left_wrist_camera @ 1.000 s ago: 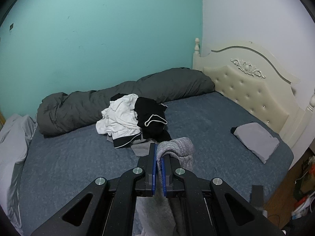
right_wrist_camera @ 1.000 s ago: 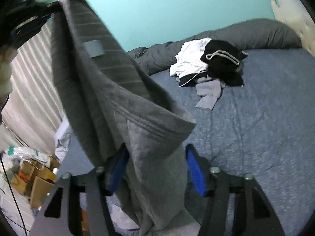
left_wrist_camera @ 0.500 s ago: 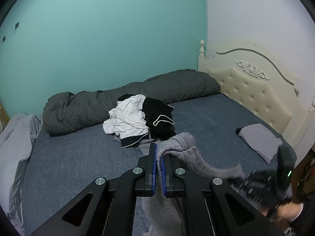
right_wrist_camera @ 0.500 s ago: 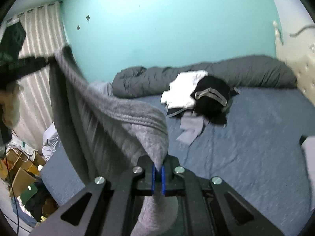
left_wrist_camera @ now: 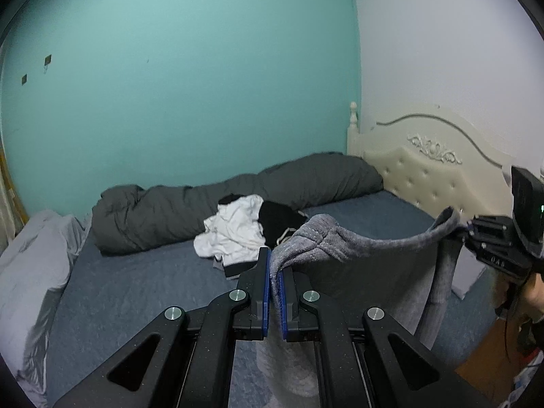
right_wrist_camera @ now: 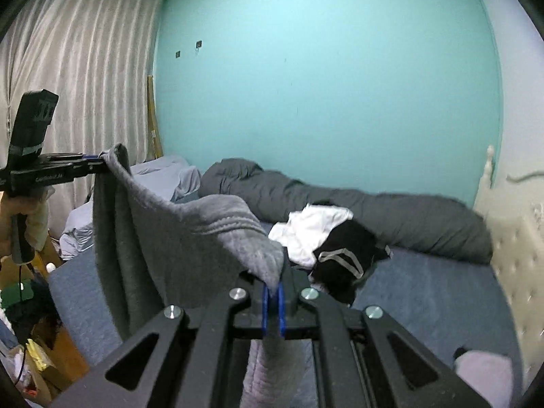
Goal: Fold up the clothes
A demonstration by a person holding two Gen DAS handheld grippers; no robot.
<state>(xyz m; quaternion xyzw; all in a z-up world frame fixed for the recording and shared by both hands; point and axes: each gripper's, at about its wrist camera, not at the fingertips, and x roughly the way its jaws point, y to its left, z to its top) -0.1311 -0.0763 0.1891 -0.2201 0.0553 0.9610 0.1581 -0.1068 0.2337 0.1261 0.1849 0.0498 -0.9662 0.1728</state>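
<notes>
A grey knit garment (left_wrist_camera: 357, 251) hangs in the air above the blue bed (left_wrist_camera: 142, 289), stretched between both grippers. My left gripper (left_wrist_camera: 275, 272) is shut on one end of it. My right gripper (right_wrist_camera: 272, 295) is shut on the other end of the grey garment (right_wrist_camera: 176, 234), whose loose cloth droops below. In the left wrist view the right gripper (left_wrist_camera: 467, 229) shows at the right edge; in the right wrist view the left gripper (right_wrist_camera: 98, 165) shows at the left, held by a hand (right_wrist_camera: 17, 217). A pile of white and black clothes (left_wrist_camera: 251, 231) lies mid-bed.
A rolled dark grey duvet (left_wrist_camera: 217, 204) lies along the teal wall. The cream tufted headboard (left_wrist_camera: 431, 176) stands at the right. A folded light garment (right_wrist_camera: 482, 377) rests near it. Pale bedding (left_wrist_camera: 27, 272) is heaped at the left, with curtains (right_wrist_camera: 78, 95) and floor clutter (right_wrist_camera: 30, 346) beyond.
The right gripper closed on the grey garment a second ago. Both grippers have since risen and moved apart, drawing the garment out between them.
</notes>
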